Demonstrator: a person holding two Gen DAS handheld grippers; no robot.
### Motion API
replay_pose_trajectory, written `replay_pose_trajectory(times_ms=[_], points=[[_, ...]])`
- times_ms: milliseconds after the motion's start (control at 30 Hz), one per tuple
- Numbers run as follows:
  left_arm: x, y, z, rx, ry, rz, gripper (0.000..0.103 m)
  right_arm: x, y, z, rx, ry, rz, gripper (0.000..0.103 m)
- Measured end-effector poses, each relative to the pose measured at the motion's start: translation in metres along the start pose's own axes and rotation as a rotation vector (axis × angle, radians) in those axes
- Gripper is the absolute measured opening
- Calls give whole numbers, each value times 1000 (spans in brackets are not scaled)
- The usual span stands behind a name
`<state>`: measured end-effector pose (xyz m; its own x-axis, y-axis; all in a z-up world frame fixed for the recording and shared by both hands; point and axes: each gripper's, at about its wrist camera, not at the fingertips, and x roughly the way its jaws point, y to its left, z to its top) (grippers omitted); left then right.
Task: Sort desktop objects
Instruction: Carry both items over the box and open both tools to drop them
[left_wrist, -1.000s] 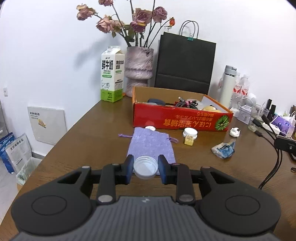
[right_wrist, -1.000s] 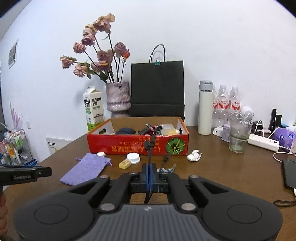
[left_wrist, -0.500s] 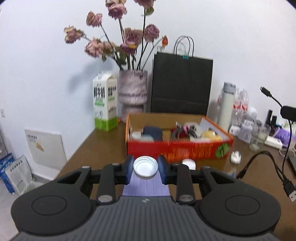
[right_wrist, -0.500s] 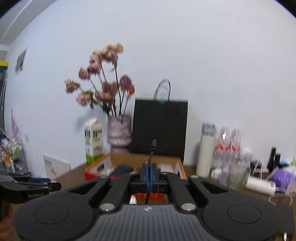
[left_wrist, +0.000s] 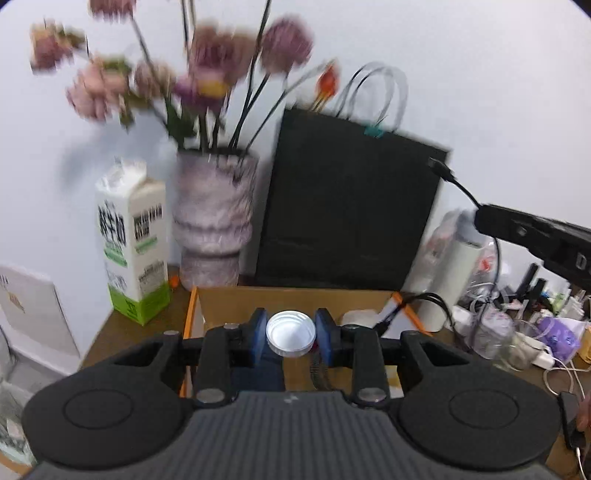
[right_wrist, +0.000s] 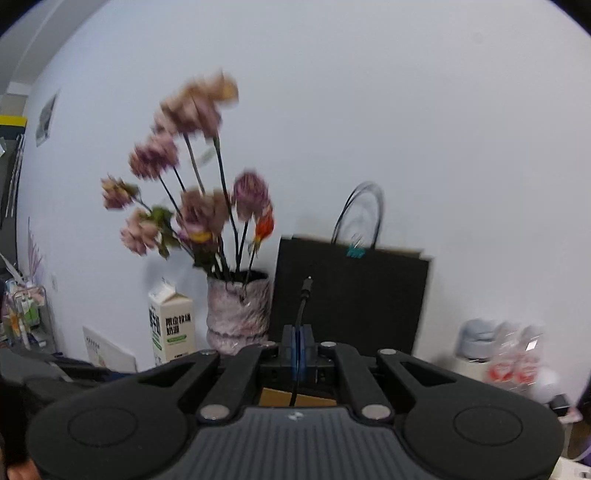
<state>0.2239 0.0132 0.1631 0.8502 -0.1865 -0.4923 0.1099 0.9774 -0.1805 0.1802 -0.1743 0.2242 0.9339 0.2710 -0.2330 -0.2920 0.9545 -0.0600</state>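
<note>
My left gripper (left_wrist: 291, 334) is shut on a white round lid (left_wrist: 291, 332) and holds it above the open cardboard box (left_wrist: 295, 301), whose orange rim shows on both sides. My right gripper (right_wrist: 297, 349) is shut on a black cable (right_wrist: 301, 314), whose plug end sticks up past the fingers. The right gripper also shows in the left wrist view (left_wrist: 532, 236) at the right, raised above the box, with the cable (left_wrist: 448, 177) hanging from it down into the box. Only a small part of the box (right_wrist: 291, 398) shows below the right gripper.
Behind the box stand a milk carton (left_wrist: 129, 243), a pink vase with dried flowers (left_wrist: 214, 218) and a black paper bag (left_wrist: 351, 210). A white bottle (left_wrist: 454, 273), a glass (left_wrist: 513, 343) and cables crowd the table's right side.
Both grippers have risen and moved forward over the box, the left with the lid and the right with the cable. The purple pouch and small items on the table have dropped out of view.
</note>
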Motion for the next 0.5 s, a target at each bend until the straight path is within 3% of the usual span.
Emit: replay_pose_trajectory(times_ms=[267,400,500], points=[[82,25,-5,2,99,77,30,137,8,-32,-22,158,34,1],[122,25,-11,17,189,71,29,202,-7,-76,22,326,8,1],[141,15,-17,61,230,64,30,227,-13,-108,75,451,38,2]])
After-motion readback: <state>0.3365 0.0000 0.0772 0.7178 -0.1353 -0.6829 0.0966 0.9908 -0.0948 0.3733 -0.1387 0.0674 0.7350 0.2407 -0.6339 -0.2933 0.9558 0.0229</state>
